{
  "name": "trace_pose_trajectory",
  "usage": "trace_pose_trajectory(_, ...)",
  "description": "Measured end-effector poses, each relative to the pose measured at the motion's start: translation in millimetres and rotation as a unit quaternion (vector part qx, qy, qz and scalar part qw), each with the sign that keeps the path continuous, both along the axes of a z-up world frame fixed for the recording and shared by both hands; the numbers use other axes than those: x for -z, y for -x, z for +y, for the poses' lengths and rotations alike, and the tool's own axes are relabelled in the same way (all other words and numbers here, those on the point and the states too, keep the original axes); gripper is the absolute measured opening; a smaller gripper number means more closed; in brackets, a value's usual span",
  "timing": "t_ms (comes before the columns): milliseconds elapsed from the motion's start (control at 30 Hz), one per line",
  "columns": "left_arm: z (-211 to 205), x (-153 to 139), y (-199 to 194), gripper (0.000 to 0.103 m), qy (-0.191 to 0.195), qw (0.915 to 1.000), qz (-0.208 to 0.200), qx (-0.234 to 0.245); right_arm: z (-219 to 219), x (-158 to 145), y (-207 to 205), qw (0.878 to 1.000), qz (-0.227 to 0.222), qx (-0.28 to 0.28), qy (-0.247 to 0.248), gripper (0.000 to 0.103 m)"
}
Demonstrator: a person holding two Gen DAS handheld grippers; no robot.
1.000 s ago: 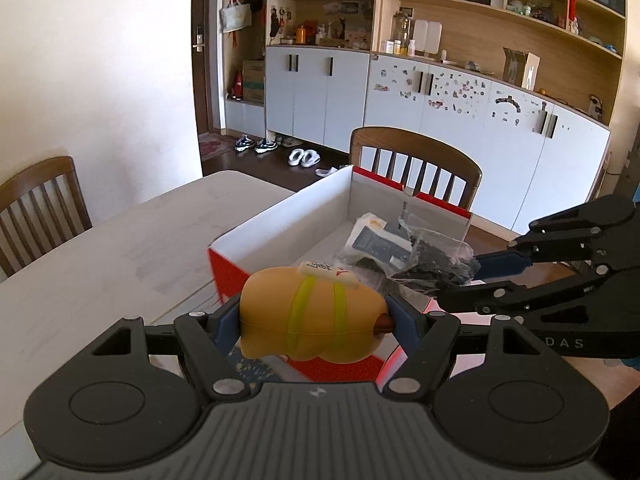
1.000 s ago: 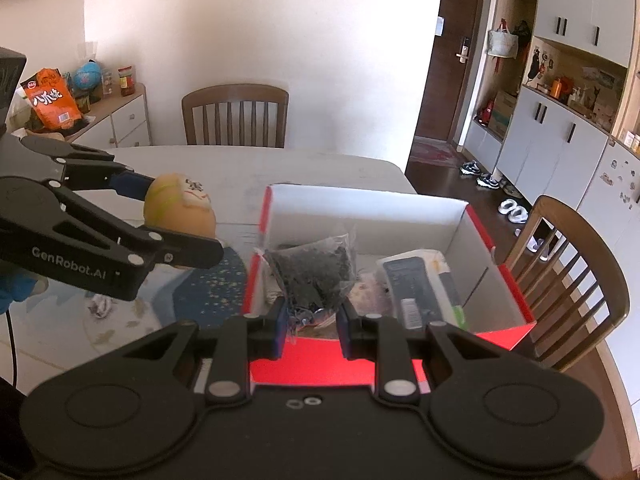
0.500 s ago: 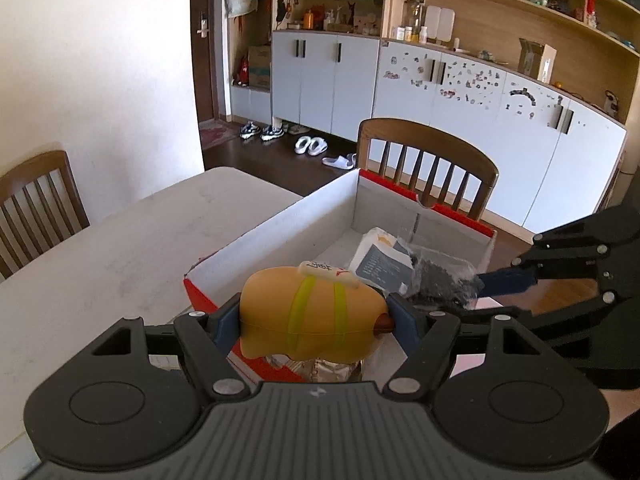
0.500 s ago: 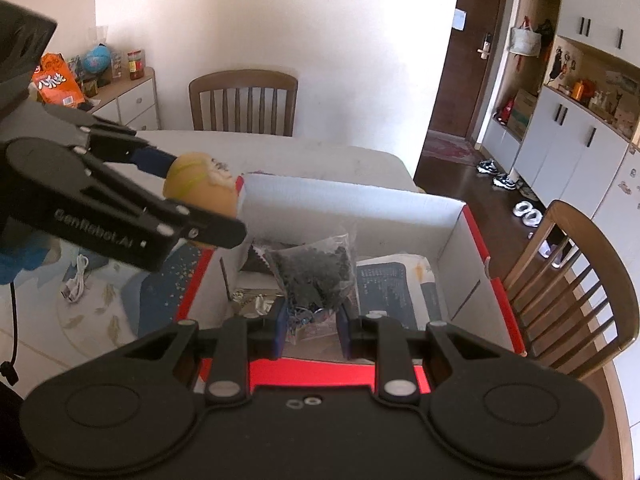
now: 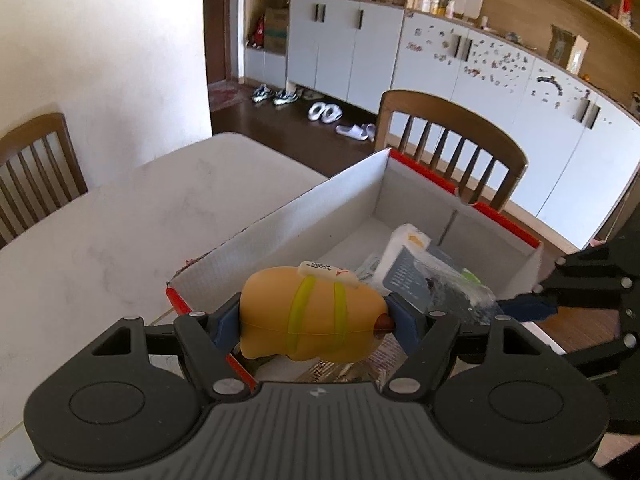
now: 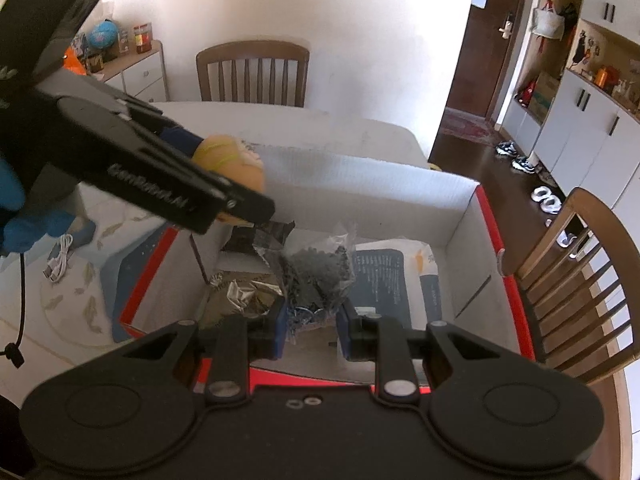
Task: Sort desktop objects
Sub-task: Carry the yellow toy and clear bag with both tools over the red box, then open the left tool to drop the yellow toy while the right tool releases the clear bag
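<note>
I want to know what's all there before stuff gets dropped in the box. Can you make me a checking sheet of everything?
Surface: pale table, patterned mat beside the box.
Job's things: red-and-white box holding a white packet and a foil packet.
Clutter: nothing seen.
Grippers: left gripper clamps a yellow toy over the box's corner; right gripper pinches a clear bag of dark bits above the box.
Cables: white cable on the mat.
Surroundings: wooden chairs, white cabinets.
</note>
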State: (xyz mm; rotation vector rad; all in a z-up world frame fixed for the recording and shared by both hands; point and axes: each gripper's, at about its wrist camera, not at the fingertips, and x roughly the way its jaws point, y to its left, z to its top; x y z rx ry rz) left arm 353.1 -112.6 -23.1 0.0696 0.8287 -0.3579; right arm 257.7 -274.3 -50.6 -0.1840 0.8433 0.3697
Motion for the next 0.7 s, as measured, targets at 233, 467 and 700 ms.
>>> trace_pose_trajectory(233, -11, 12, -22, 0.075, -0.019, 0.9996, 0.022, 0.002, 3, 8, -12, 0.999, 0.023, -0.022, 0.005, 0.025)
trace_pose_trajectory(467, -20, 21, -37, 0.075, -0.039, 0.9986, 0.036, 0.000, 11, 18, -17, 0.996, 0.055, -0.067, 0.012, 0.025)
trace_pose_trajectory(700, -29, 36, -49, 0.075, -0.066, 0.9952, 0.068, 0.023, 11, 23, -27, 0.990, 0.095, -0.102, 0.009, 0.025)
